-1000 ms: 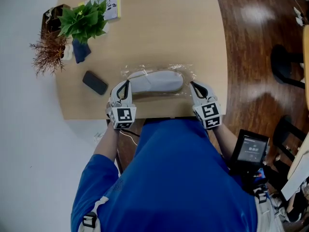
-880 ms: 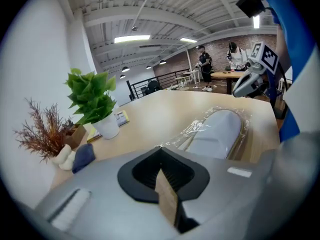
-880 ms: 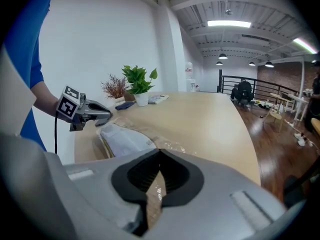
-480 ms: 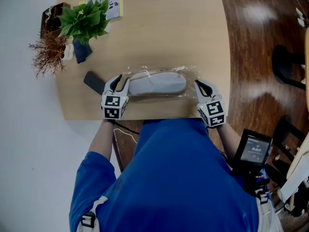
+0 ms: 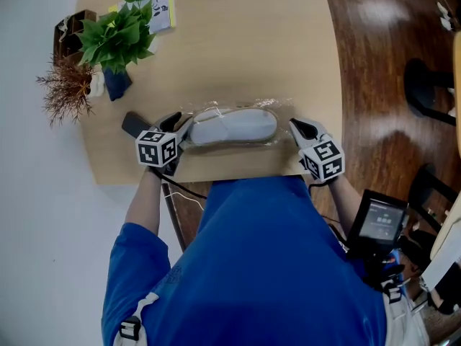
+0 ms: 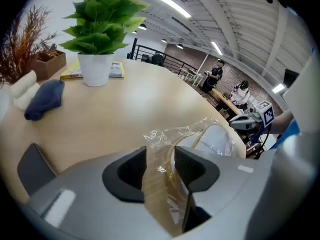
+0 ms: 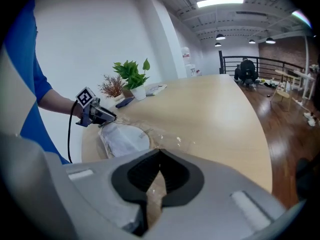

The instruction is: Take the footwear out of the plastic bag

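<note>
Pale wood forms the worktop [image 5: 238, 56]; the job lies near its front edge. A clear plastic bag [image 5: 282, 114] rests flat there, crosswise in front of the person. The footwear [image 5: 234, 126], one grey slipper-shaped piece, is fully enclosed in it, so extraction has not begun.

The right gripper [image 5: 297, 125] is at the right end of the bag. Its jaws are together, and the right gripper view shows their tips meeting on the loose film at that end. This reads as an anchoring pinch that keeps the bag from sliding.

The left gripper [image 5: 178, 127] is at the left end of the bag. Its jaws have just been opening and now stand wide apart. In the left gripper view a crumpled strip of film runs between them, with neither pad pressing on it. The toe or heel of the footwear shows just beyond the jaws.

Step in hand, as a judgement: the left gripper is between grips and is set to work on the left end of the bag. Which end carries the bag mouth cannot be told from these views.

Next move, as a judgement:
1. Keep the right pinch closed.
2. Find the opening at the left end.
3. Pass one left jaw inside the film.
4. Close on the footwear itself, not on the film around it.
5. Draw the footwear out leftward along the worktop.
</note>
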